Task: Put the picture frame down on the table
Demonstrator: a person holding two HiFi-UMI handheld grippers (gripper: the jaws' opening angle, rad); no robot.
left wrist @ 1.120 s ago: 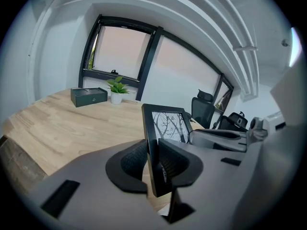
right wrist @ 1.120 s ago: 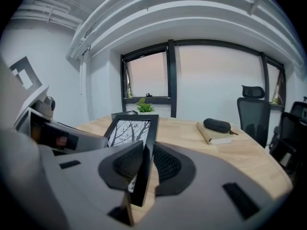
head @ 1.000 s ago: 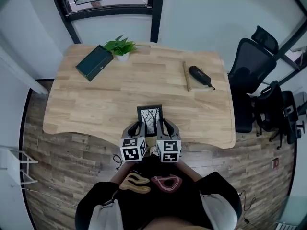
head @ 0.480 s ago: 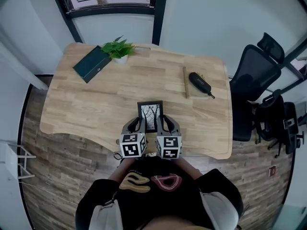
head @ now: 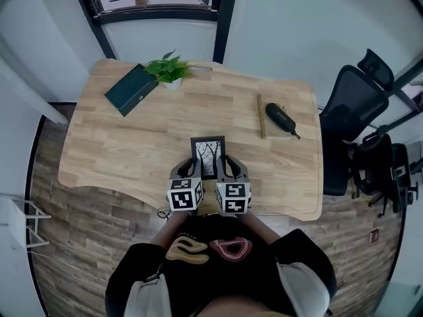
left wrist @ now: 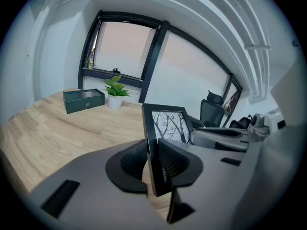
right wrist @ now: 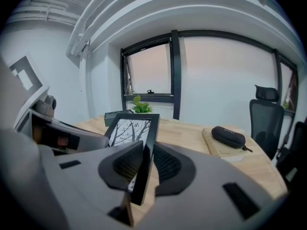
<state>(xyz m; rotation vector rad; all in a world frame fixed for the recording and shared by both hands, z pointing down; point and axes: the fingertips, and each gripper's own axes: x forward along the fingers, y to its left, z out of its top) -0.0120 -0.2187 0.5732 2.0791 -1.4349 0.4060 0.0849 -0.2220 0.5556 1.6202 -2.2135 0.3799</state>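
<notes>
Dark green box (head: 131,88) lying flat, just beside a small potted plant (head: 170,70) in a white pot. Well apart to the right, a black zip case (head: 280,118) on a thin pale board (head: 260,116). Black office chair (head: 353,104) at right; dark-framed window (head: 158,5) behind; wood-plank floor (head: 86,243).

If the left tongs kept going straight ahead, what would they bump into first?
Probably the bare table, since the left tongs, clamped on the picture frame, seem to tilt down toward it; depth is unclear.
</notes>
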